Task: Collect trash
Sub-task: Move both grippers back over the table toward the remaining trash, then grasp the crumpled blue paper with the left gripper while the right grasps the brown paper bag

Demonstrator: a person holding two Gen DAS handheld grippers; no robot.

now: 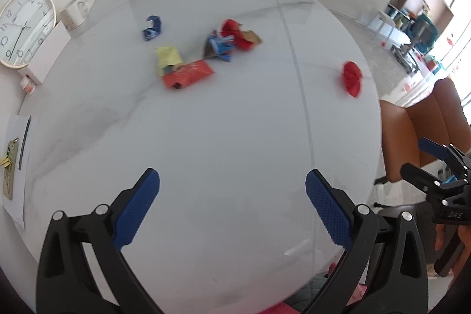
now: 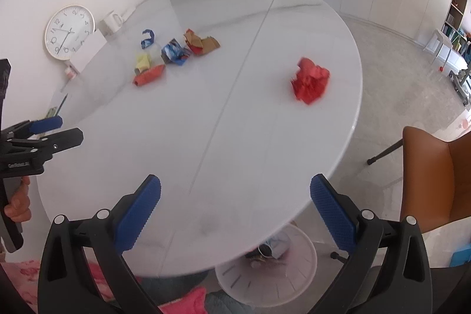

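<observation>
Left gripper (image 1: 232, 190) and right gripper (image 2: 235, 196) spread wide, holding nothing, above the table (image 2: 206, 137). Wrappers (image 1: 188, 58) at 11 o'clock; red wad (image 2: 310, 81) at 1 o'clock.

Five crumpled wrappers lie clustered on the tabletop (image 2: 206, 137): blue (image 2: 148, 39), yellow (image 2: 143, 61), orange-red (image 2: 148, 75), blue-white (image 2: 175, 52), red-brown (image 2: 201, 42). A crumpled red wrapper (image 2: 310, 83) lies well apart, near the edge.

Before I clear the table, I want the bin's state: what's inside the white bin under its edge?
In the white bin, some wrappers show: a blue one and a dark round piece. The table covers the bin's far part, so the rest is hidden.
</observation>
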